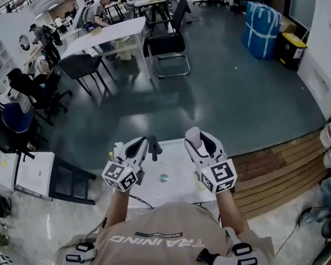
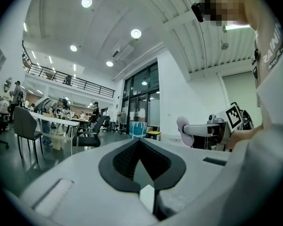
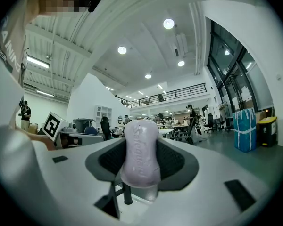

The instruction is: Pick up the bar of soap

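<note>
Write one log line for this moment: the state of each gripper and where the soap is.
left gripper: shut, empty | right gripper: shut on bar of soap | bar of soap: held above the table | step: pickup done

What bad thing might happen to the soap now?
1. The soap looks smooth and rounded, and much of it pokes out past the right tool, so it might slip out.
2. It is held up above the white table, so a slip would probably drop it there or beyond the edge.
</note>
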A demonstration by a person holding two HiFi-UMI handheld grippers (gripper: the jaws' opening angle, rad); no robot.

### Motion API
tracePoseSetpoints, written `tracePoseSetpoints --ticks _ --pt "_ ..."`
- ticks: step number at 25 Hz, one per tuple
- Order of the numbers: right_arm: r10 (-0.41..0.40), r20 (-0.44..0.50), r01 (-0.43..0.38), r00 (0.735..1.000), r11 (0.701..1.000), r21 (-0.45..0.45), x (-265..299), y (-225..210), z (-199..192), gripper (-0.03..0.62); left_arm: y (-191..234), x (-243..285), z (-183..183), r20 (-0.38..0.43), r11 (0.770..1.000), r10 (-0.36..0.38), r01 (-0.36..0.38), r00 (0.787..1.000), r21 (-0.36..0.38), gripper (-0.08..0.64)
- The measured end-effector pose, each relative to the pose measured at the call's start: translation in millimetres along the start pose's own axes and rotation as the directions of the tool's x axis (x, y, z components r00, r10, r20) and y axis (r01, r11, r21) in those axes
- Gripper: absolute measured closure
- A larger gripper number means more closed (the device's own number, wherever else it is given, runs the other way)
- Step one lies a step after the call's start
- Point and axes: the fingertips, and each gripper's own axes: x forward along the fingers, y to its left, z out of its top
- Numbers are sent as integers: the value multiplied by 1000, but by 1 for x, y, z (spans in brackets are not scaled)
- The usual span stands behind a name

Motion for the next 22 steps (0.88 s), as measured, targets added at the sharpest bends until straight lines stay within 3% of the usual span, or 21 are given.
tracePoseSetpoints --ticks 22 --pt "-27 -8 27 1000 1000 9 5 -1 -8 394 3 -3 -7 -6 1000 -24 24 1000 -4 568"
